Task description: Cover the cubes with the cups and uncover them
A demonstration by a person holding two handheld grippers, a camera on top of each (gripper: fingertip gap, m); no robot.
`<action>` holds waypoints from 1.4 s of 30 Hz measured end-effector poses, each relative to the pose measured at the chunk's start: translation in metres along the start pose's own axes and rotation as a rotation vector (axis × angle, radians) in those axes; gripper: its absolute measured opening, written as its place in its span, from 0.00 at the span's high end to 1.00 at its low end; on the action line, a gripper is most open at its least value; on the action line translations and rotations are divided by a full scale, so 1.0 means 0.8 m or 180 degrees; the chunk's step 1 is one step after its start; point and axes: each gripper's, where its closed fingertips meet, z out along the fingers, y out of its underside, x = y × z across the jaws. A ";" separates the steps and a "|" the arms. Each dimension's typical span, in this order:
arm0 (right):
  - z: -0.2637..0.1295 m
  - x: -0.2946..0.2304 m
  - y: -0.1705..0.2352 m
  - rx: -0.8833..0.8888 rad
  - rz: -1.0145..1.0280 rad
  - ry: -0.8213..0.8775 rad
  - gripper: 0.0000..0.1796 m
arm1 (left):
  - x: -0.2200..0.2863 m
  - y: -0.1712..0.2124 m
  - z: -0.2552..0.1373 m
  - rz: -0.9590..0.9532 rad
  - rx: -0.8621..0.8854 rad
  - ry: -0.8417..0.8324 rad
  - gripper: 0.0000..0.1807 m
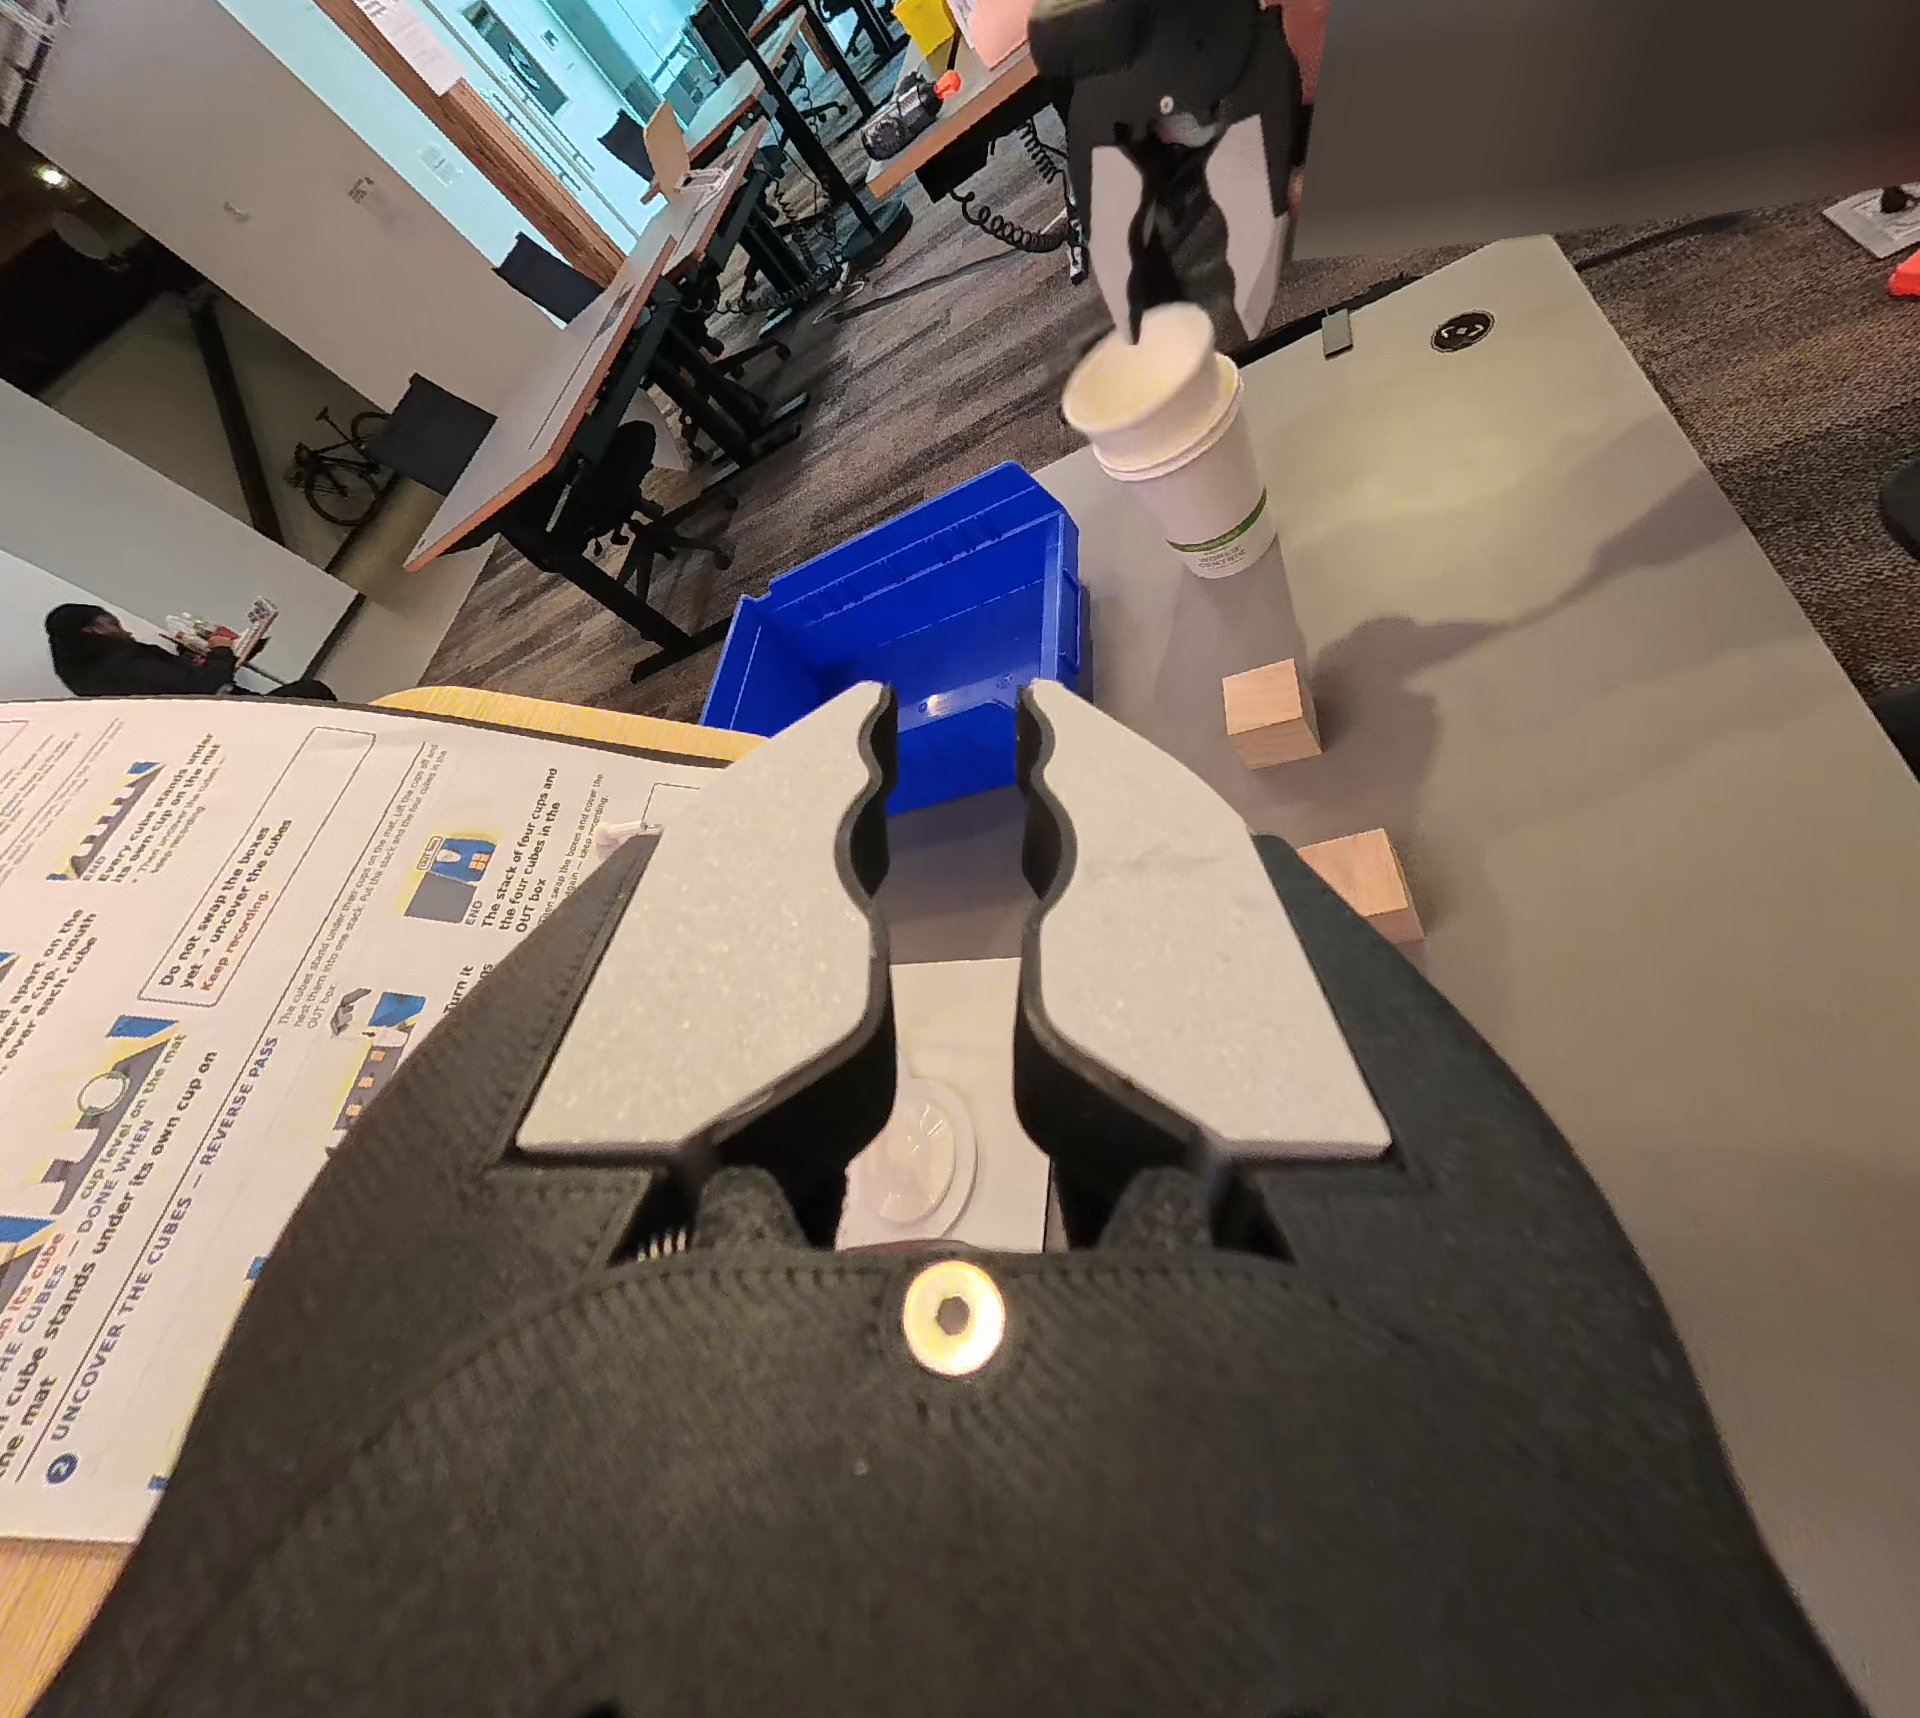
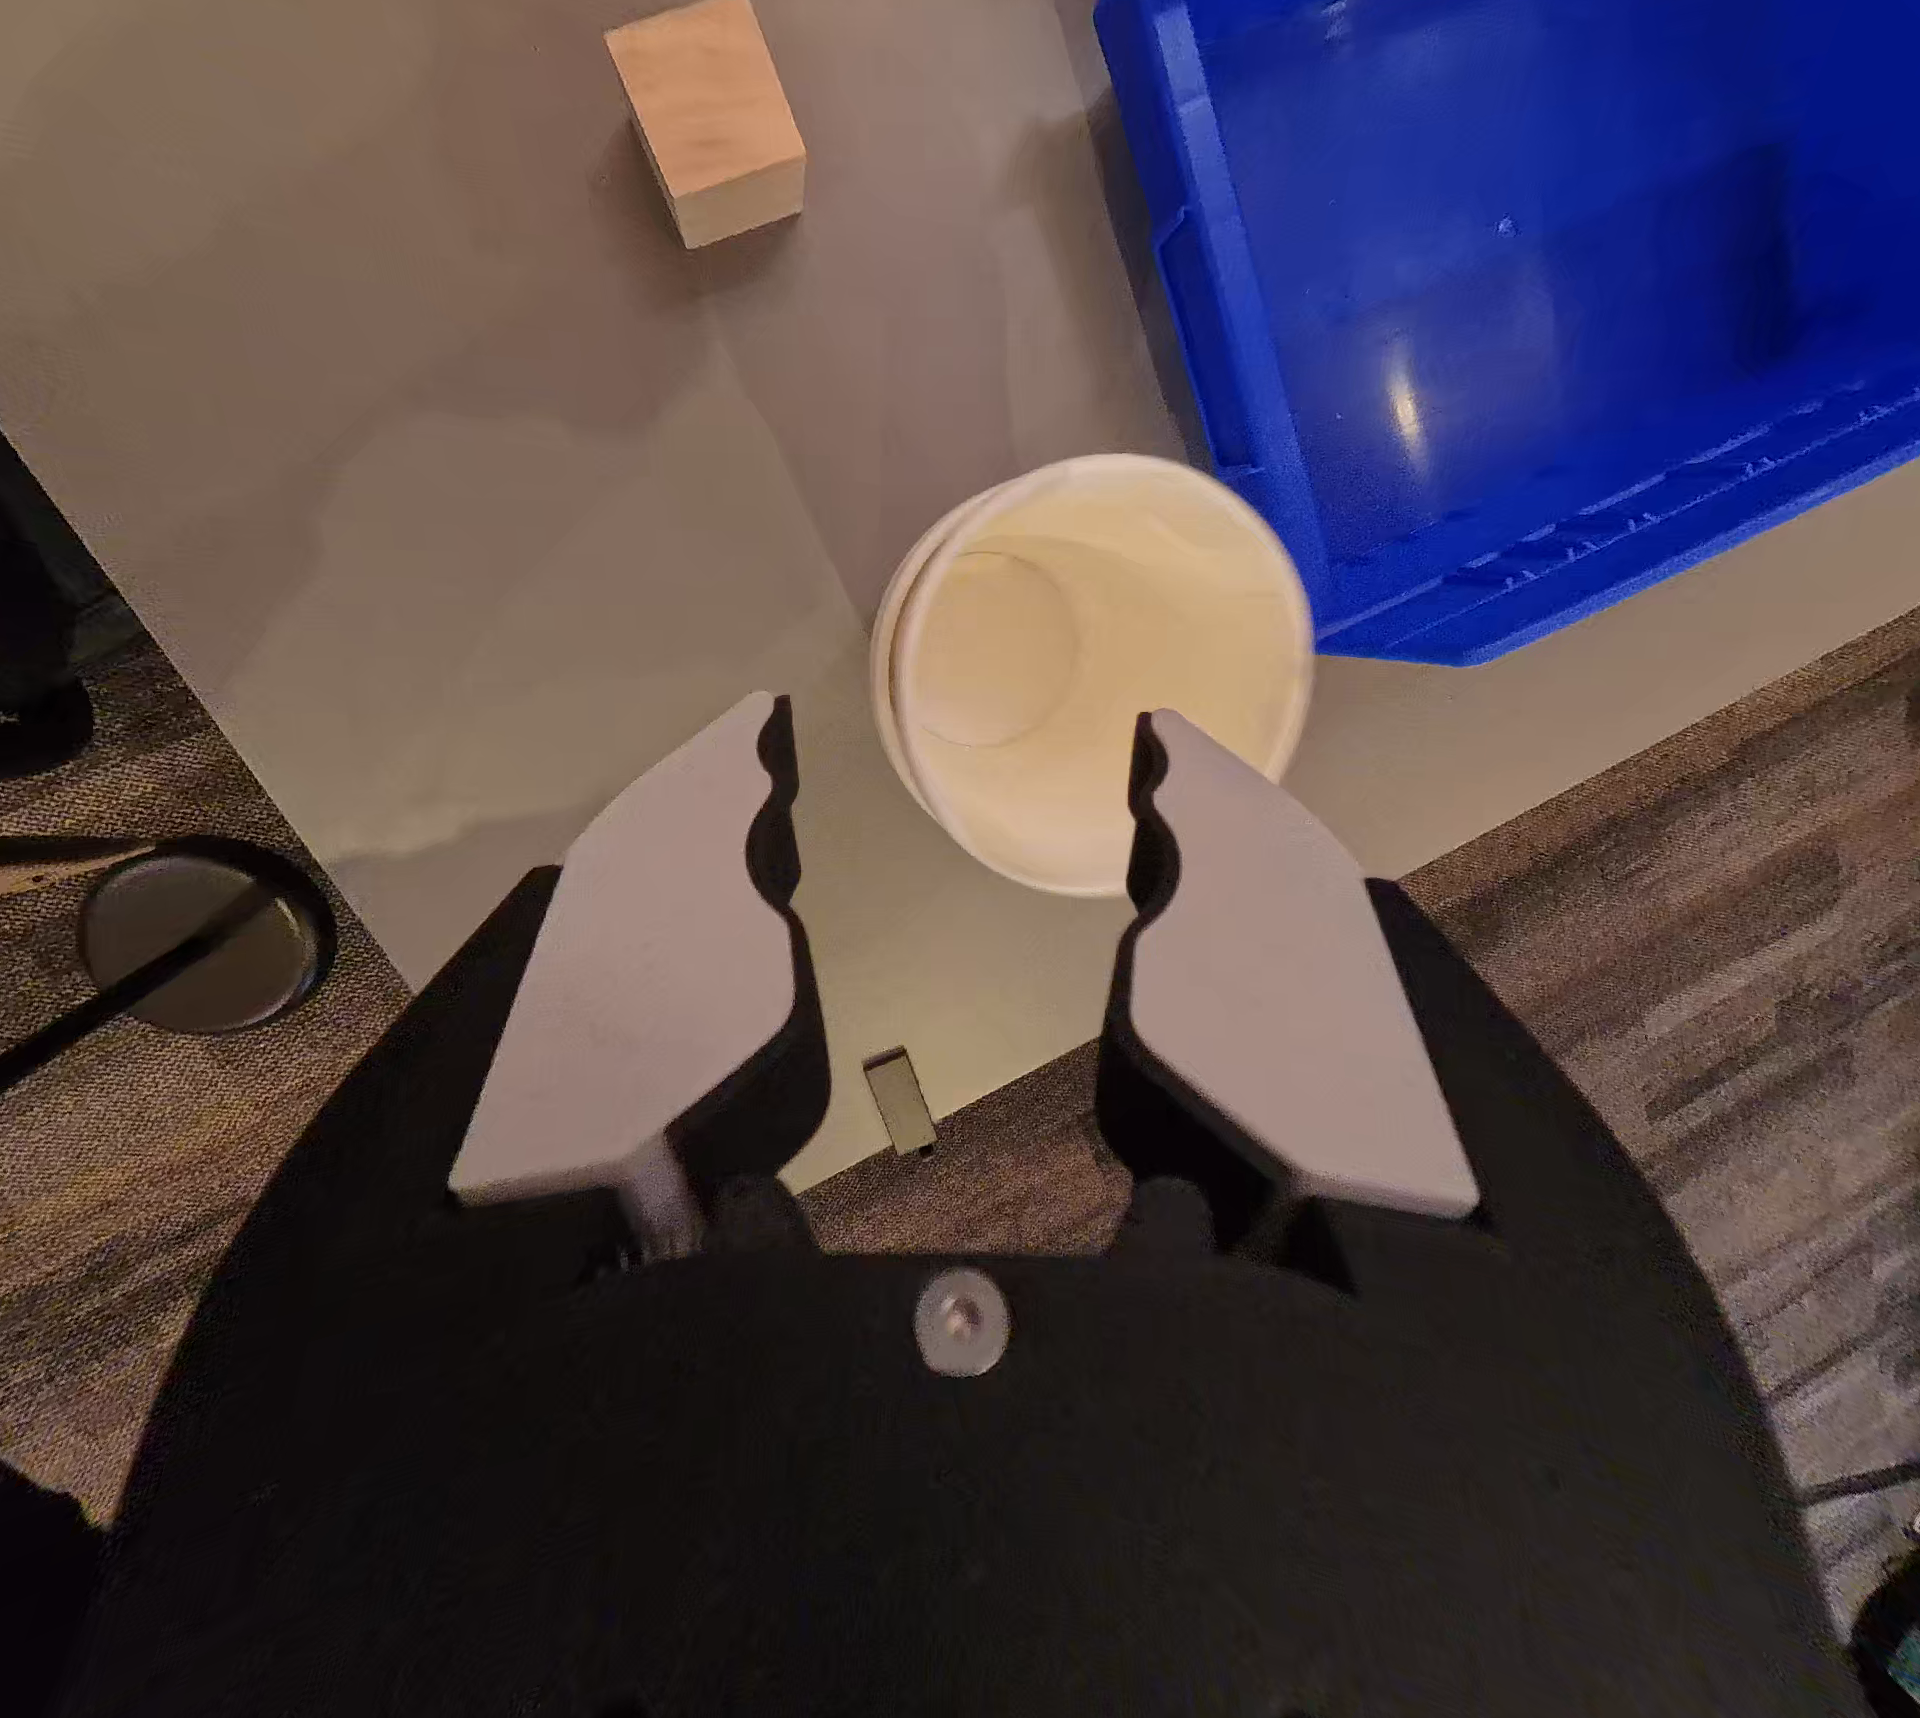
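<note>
Two cubes (image 1: 1270, 712) in plain sight on the grey table (image 1: 1558, 837), bare, well apart from each other; a third shows only at the top edge of the right wrist view. None covered yet.

Cups (image 1: 1174, 442) nested in a stack, mouth up, standing on the table just beside the blue bin (image 1: 935, 588). Top cup sits slightly proud and askew of the ones below, likely already loosened for lifting off.

Right claw (image 2: 961, 723) open, poised above the stack, one finger (image 2: 1226, 837) over the near rim, the other outside the wall. From the left wrist view, a fingertip seems to dip just inside the top cup's mouth: probably set to pinch the rim between the fingers. No grip yet, as far as can be told.

Left claw (image 1: 956, 733) parted a little, empty, held back over the instruction sheet (image 1: 208, 993) and pointing toward the bin. Likely waiting clear so the right has room, or ready to steady the lower cups.

Bin looks empty.

Judged step: peel the top cup, invert it, and set it over the nearest cube.
</note>
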 end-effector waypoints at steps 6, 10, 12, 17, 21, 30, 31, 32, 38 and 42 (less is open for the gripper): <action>-0.034 0.002 -0.025 0.0356 -0.0097 0.0221 0.65 | -0.001 -0.003 -0.004 -0.0017 0.0046 -0.0007 0.88; -0.054 -0.011 -0.050 0.0587 -0.0243 0.0348 0.68 | -0.003 0.003 -0.005 -0.0049 -0.0023 -0.0041 0.87; -0.059 -0.022 -0.062 0.0712 -0.0343 0.0399 0.69 | -0.003 0.009 -0.009 -0.0092 -0.0083 -0.0078 0.86; -0.051 -0.057 -0.088 0.0967 -0.0524 0.0282 0.70 | 0.019 0.037 -0.016 -0.0220 -0.0339 0.0048 0.81; -0.036 -0.083 -0.105 0.1108 -0.0654 0.0191 0.71 | 0.045 0.086 -0.018 -0.0362 -0.0828 0.0209 0.72; -0.003 -0.132 -0.140 0.1417 -0.0868 -0.0146 0.74 | 0.119 0.208 -0.053 -0.0768 -0.1970 0.0561 0.51; 0.000 -0.135 -0.143 0.1445 -0.0887 -0.0171 0.74 | 0.124 0.219 -0.056 -0.0816 -0.2060 0.0565 0.49; 0.002 -0.139 -0.147 0.1472 -0.0903 -0.0201 0.74 | 0.129 0.229 -0.058 -0.0877 -0.2122 0.0576 0.45; 0.012 -0.156 -0.159 0.1576 -0.0959 -0.0336 0.75 | 0.155 0.274 -0.054 -0.1242 -0.2134 0.0577 0.37; 0.015 -0.158 -0.161 0.1622 -0.0939 -0.0381 0.76 | 0.163 0.278 -0.048 -0.1342 -0.1968 0.0587 0.42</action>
